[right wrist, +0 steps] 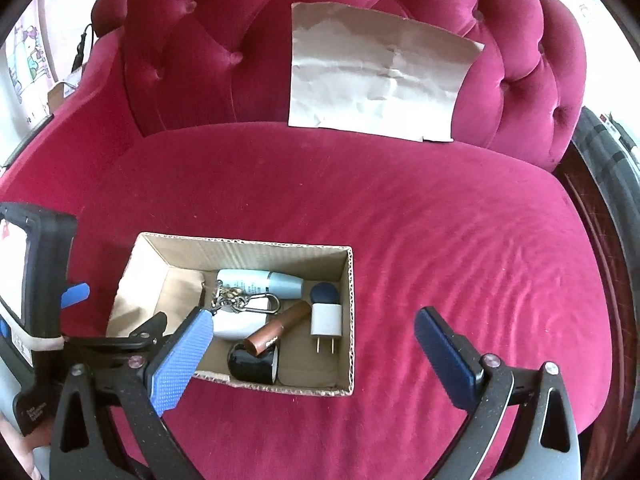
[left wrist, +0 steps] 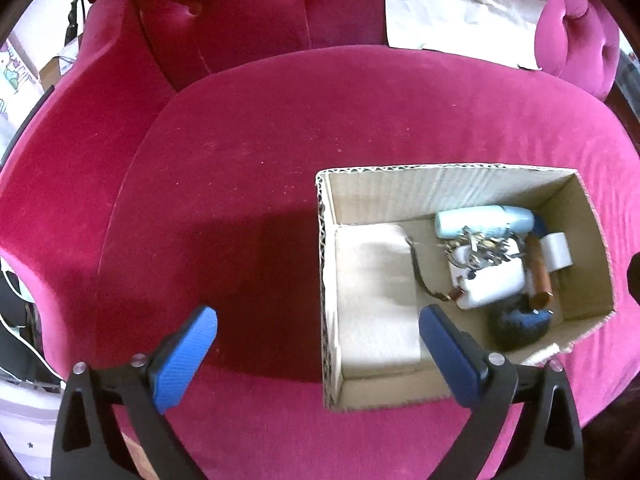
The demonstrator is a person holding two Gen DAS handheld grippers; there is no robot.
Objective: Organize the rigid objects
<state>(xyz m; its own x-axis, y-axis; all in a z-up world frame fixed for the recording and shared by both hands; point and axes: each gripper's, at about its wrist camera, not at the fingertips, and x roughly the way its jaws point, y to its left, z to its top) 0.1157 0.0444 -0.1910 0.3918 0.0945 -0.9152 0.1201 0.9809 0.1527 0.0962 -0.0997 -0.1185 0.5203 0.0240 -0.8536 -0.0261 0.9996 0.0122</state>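
An open cardboard box [left wrist: 440, 168] [right wrist: 248, 242] sits on a crimson velvet sofa seat [left wrist: 248, 152]. Inside lie a pale blue bottle [left wrist: 480, 220] [right wrist: 256, 282], a bunch of keys [left wrist: 476, 246] [right wrist: 236, 300], a white charger block [left wrist: 496, 284], a white plug adapter [right wrist: 326, 318], a brown tube [left wrist: 540, 276] [right wrist: 280, 326], a black cup [left wrist: 520, 324] [right wrist: 252, 362] and a folded beige sheet [left wrist: 376, 296]. My left gripper [left wrist: 318, 320] hangs open over the box's left wall, holding nothing. My right gripper [right wrist: 314, 320] is open and empty above the box's right end.
A crumpled paper sheet [right wrist: 376, 72] leans on the tufted backrest. The seat [right wrist: 460, 232] stretches to the right of the box up to a dark wooden edge [right wrist: 592, 220]. The left gripper's black body [right wrist: 36, 280] stands close beside the box's left end.
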